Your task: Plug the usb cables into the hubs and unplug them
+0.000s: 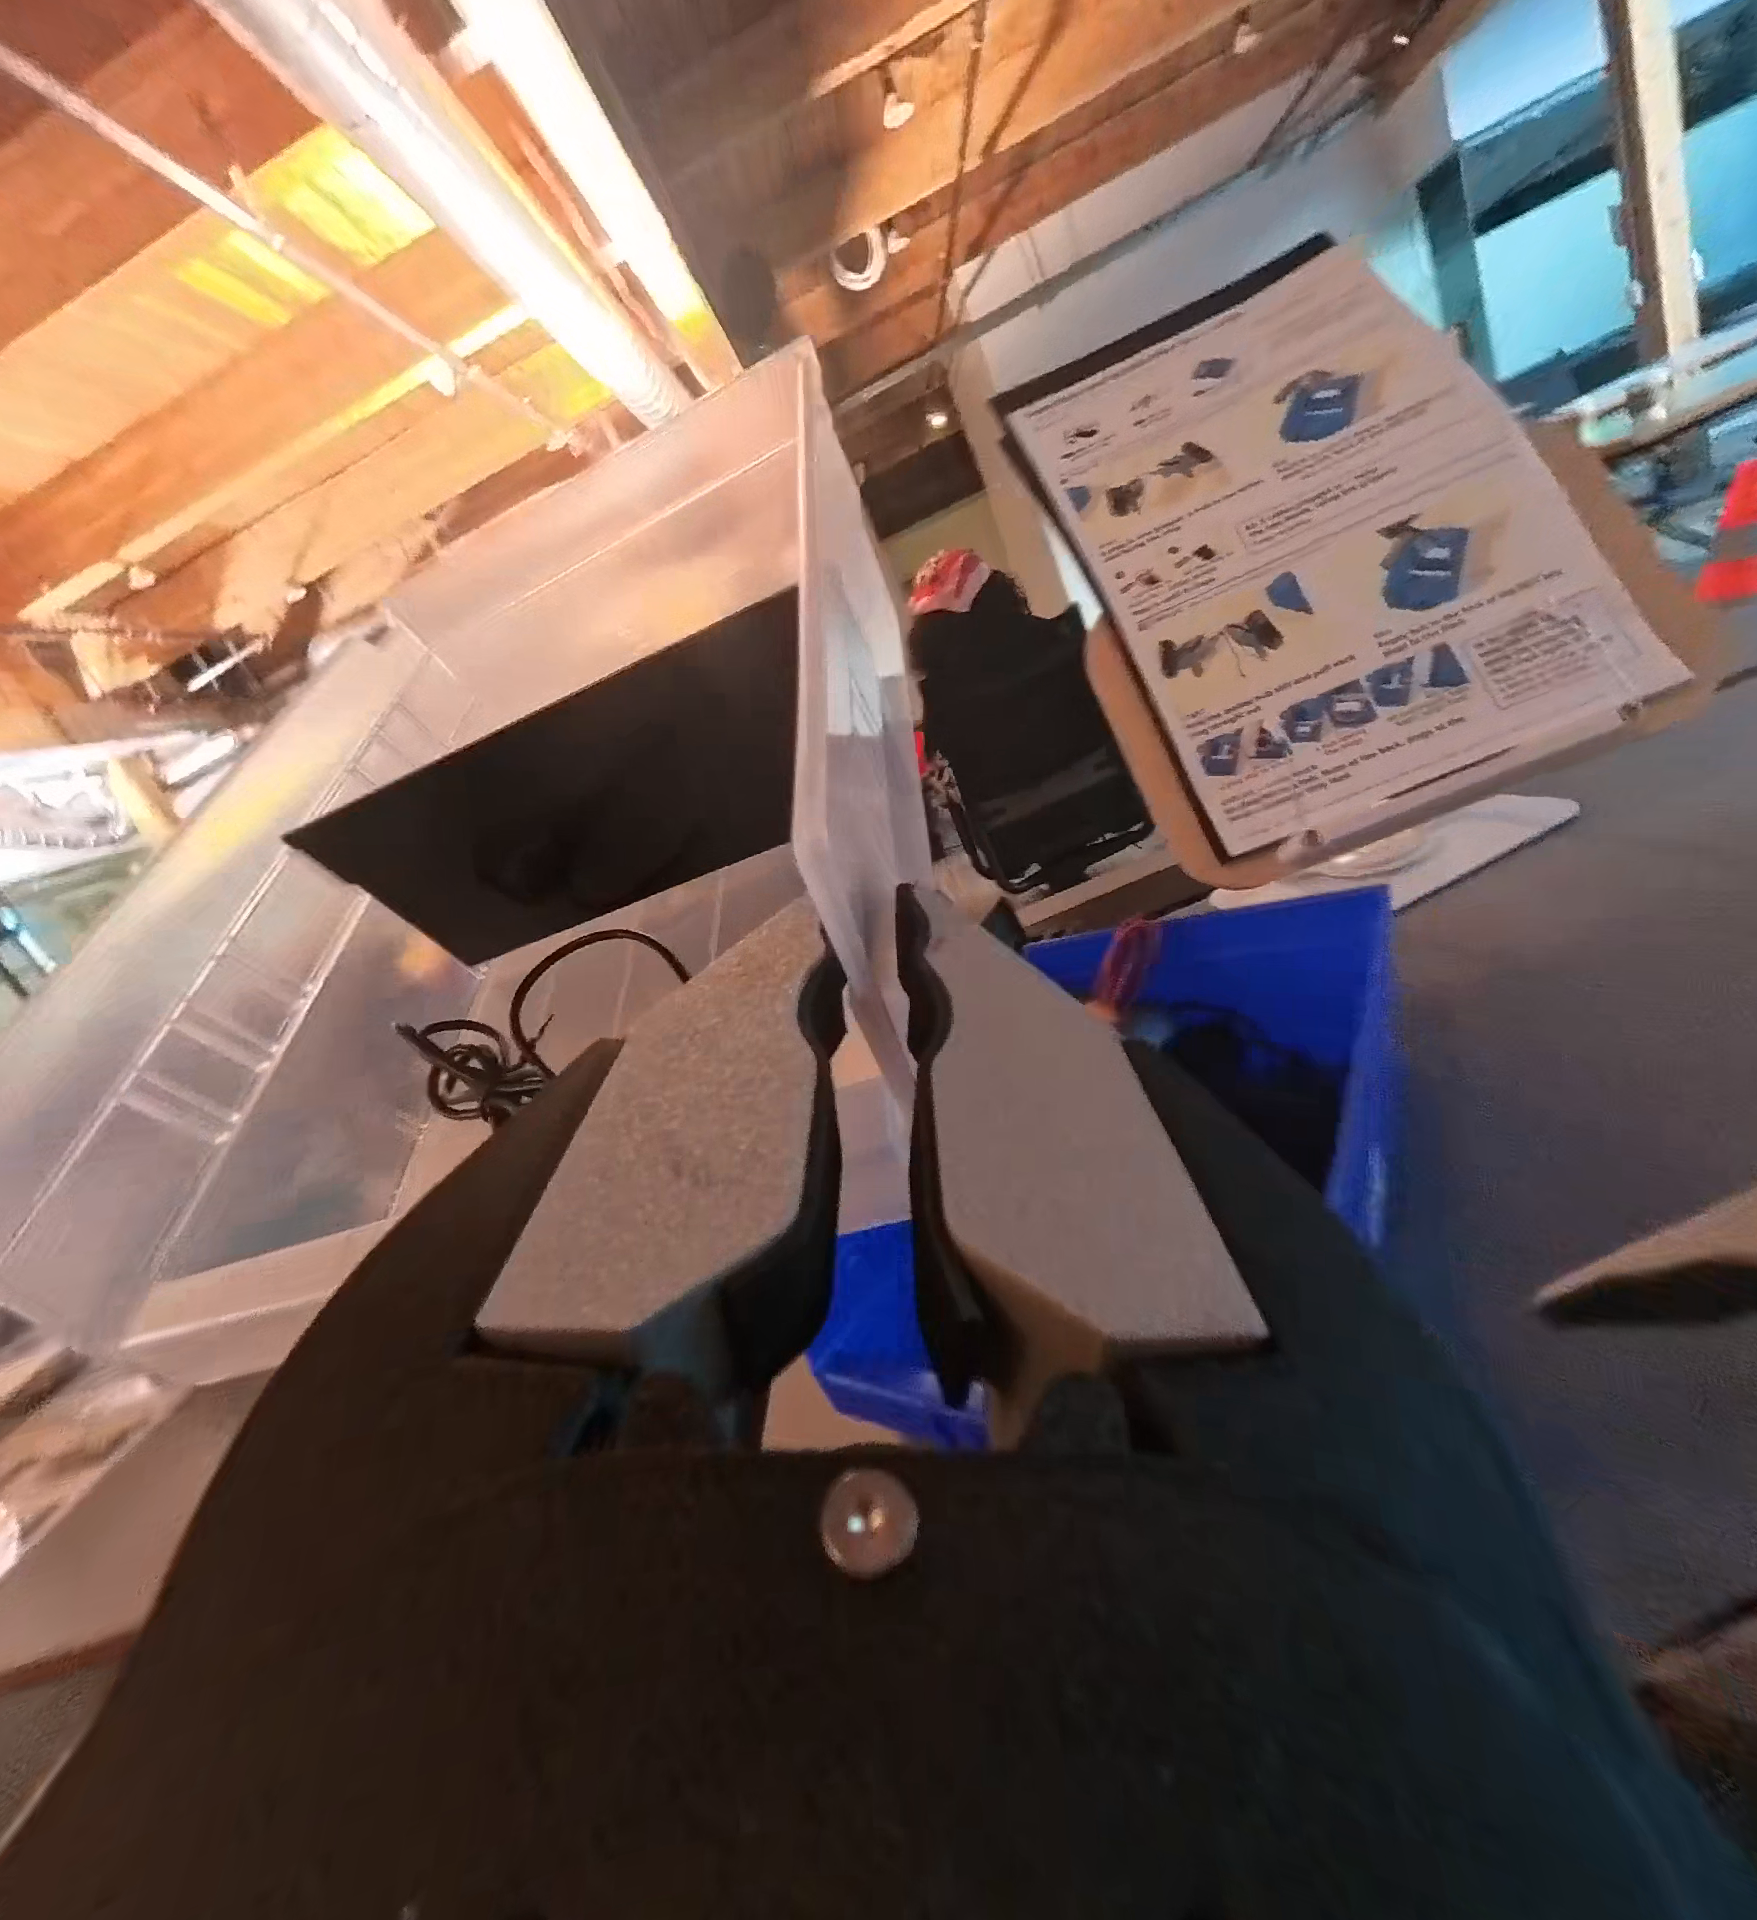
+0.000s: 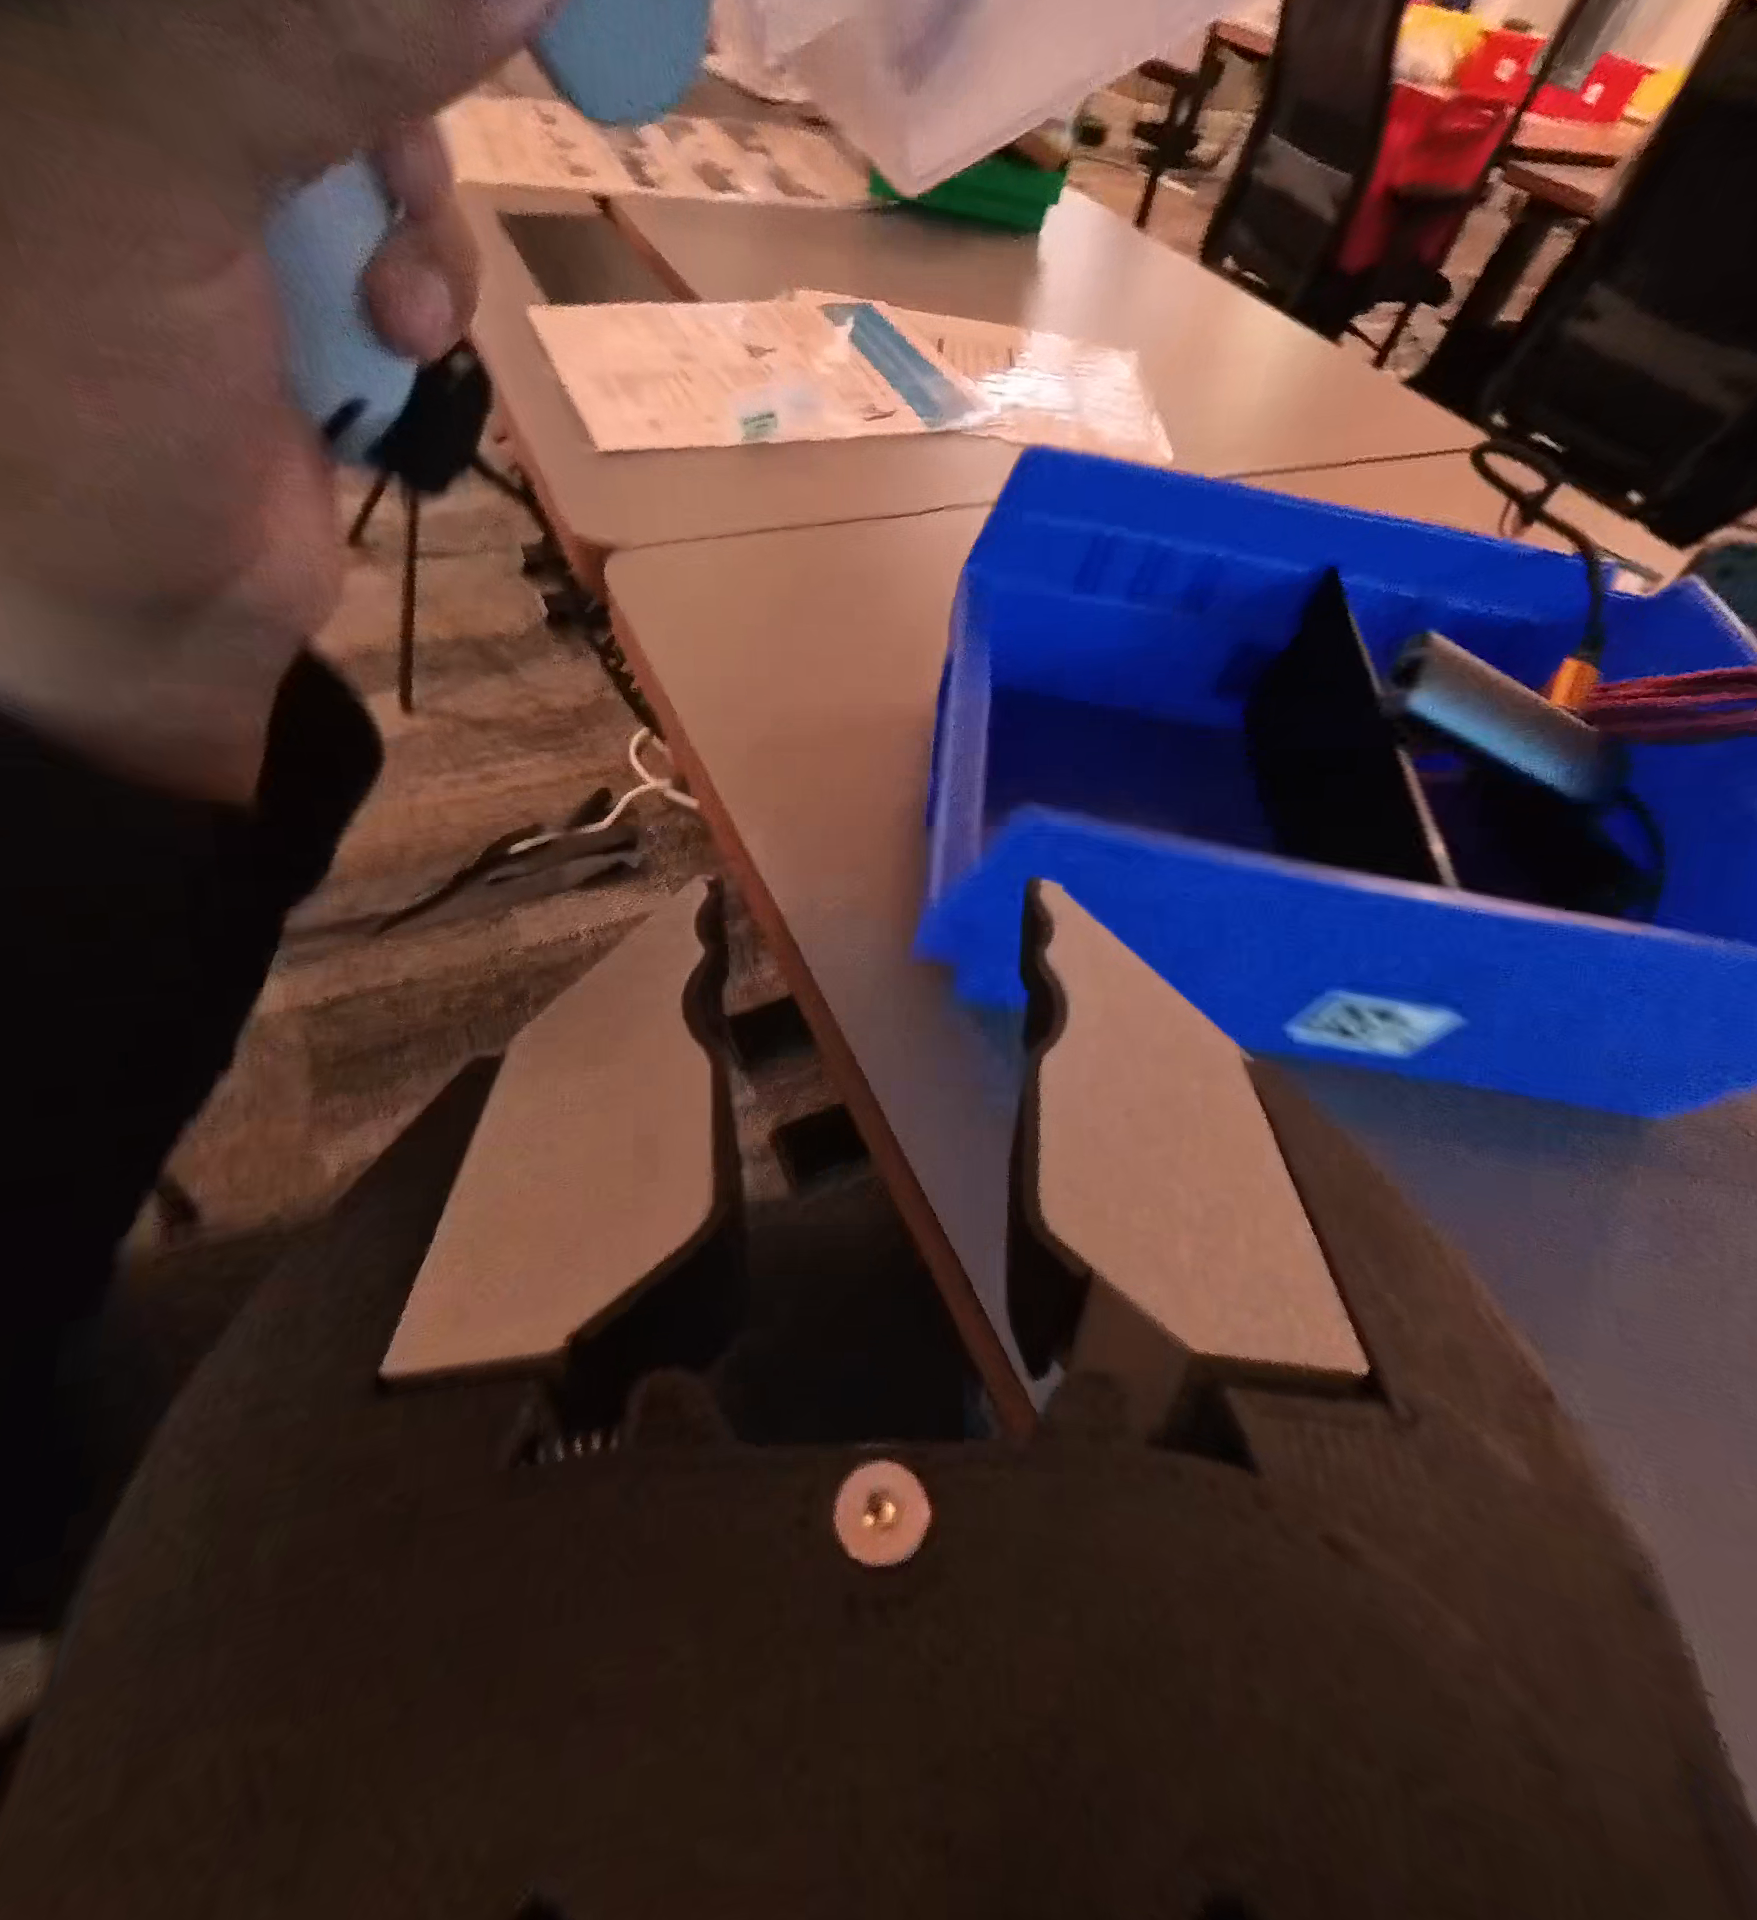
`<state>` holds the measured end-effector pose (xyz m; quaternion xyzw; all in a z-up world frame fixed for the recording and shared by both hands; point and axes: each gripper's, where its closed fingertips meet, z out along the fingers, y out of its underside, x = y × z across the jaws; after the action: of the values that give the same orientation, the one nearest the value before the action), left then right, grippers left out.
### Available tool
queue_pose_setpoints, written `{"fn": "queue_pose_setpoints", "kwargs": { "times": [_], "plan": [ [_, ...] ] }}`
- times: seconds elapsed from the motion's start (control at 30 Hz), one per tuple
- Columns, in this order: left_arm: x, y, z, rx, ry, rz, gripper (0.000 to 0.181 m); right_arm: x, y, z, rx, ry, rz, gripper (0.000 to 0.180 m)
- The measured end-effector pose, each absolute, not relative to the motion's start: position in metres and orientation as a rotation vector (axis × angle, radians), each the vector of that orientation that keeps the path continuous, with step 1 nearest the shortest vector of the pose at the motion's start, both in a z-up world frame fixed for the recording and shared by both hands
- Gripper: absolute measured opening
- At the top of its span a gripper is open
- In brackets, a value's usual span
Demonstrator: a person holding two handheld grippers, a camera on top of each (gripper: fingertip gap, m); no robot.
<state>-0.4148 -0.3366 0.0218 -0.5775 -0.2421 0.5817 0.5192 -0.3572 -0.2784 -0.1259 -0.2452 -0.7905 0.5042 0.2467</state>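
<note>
My left gripper (image 1: 866, 925) is shut on a thin translucent plastic sheet (image 1: 853, 644) that stands edge-on and rises above the fingers. Behind it sits a blue bin (image 1: 1352, 1039). In the right wrist view the blue bin (image 2: 1373, 935) is on the table just right of my right gripper (image 2: 872, 904), which is open and empty over the table's left edge. Inside the bin are a black divider (image 2: 1341, 748), a grey hub (image 2: 1497, 717), an orange connector (image 2: 1580, 675) and a coiled red cable (image 2: 1705, 691). Both views are blurred.
A clear plastic bin (image 1: 178, 1039) with a black cable (image 1: 500, 1060) stands on the left. An instruction sheet on a stand (image 1: 1341, 540) is at the right. Papers (image 2: 832, 374) lie on the far table. A hand (image 2: 126, 364) fills the upper left. Chairs (image 2: 1321, 187) stand behind. Tip to tip, the grippers are about 15 cm apart.
</note>
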Motion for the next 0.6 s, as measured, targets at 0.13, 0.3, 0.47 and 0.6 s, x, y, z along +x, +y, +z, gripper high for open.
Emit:
{"fn": "queue_pose_setpoints", "kwargs": {
  "times": [0.13,0.3,0.47,0.6],
  "plan": [
    [-0.39,-0.263,0.02,-1.477,-0.384,1.275,0.003,-0.34,-0.178,-0.118,-0.676,-2.151,1.268,0.053],
    [-0.352,-0.138,-0.02,-1.602,-0.124,1.023,0.005,-0.328,-0.05,-0.098,-0.886,-2.03,1.182,0.055],
    [-0.325,-0.041,-0.088,-1.767,-0.035,0.81,0.007,-0.315,0.031,-0.086,-0.989,-1.999,1.043,0.059],
    [-0.328,0.009,-0.127,-1.832,-0.069,0.733,0.006,-0.314,0.08,-0.069,-1.045,-1.878,0.972,0.056]
  ]
}}
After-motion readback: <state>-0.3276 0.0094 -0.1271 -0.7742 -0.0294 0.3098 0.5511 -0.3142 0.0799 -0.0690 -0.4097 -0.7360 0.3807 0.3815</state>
